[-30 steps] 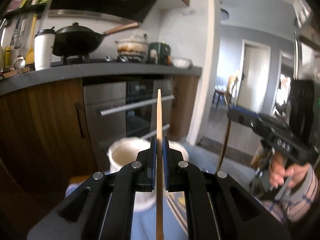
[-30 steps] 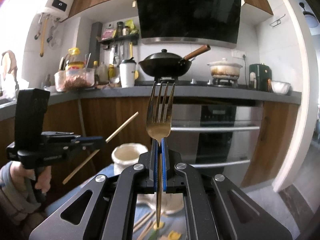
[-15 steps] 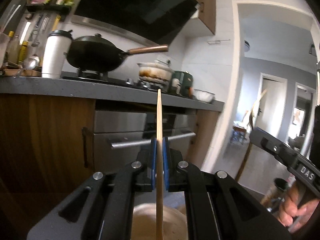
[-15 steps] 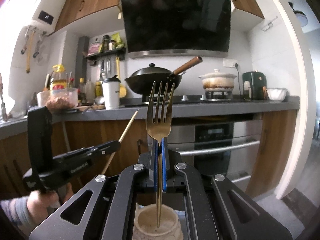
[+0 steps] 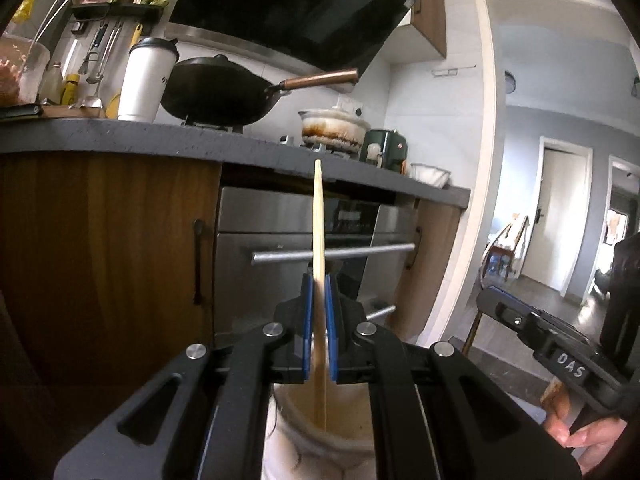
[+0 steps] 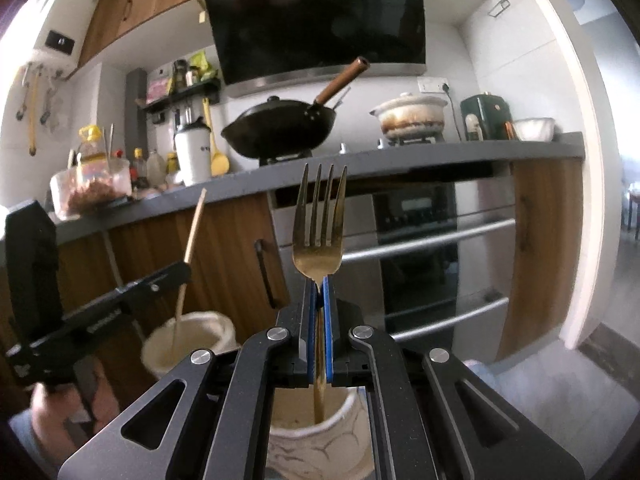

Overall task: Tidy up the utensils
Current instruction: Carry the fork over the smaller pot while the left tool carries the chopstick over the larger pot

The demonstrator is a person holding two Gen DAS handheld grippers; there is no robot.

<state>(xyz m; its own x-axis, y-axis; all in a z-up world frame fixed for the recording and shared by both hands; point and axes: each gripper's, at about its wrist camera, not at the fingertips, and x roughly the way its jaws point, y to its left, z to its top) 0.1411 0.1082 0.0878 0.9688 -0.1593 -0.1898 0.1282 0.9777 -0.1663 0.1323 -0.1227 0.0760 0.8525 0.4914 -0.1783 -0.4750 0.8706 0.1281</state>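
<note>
Nearest to us in the left wrist view, our left gripper (image 5: 319,298) is clenched on a wooden chopstick (image 5: 319,232), the blue pads (image 5: 306,312) pressing it from both sides. The stick stands almost upright, its top toward twelve o'clock, and its lower end dips into the mouth of a cream ceramic jar (image 5: 320,446) directly under the jaws at six o'clock. At four o'clock our right gripper (image 5: 482,300) shows from the side, with our right hand (image 5: 580,438) below it.

In the right wrist view, our right gripper (image 6: 319,300) is clamped on the neck of a gold fork (image 6: 319,236), tines up toward twelve o'clock. The handle runs down between the blue pads (image 6: 329,320) into a second cream jar (image 6: 312,444) at six o'clock. At eight o'clock our left gripper (image 6: 182,272) holds the chopstick (image 6: 194,232) slanted over the first jar (image 6: 188,340), its lower end inside the opening; our left hand (image 6: 52,420) is blurred beneath. The two jars stand near each other.

Farther off at one o'clock we see an oven (image 6: 420,248) with bar handles, set between wooden cabinet doors (image 6: 224,248). Above runs a dark countertop (image 6: 400,160) carrying a black wok (image 6: 280,128) with a wooden handle, a stained white pot (image 6: 412,114) and a white tumbler (image 6: 192,152). Farthest, at twelve o'clock, hangs a black range hood (image 6: 320,16).
</note>
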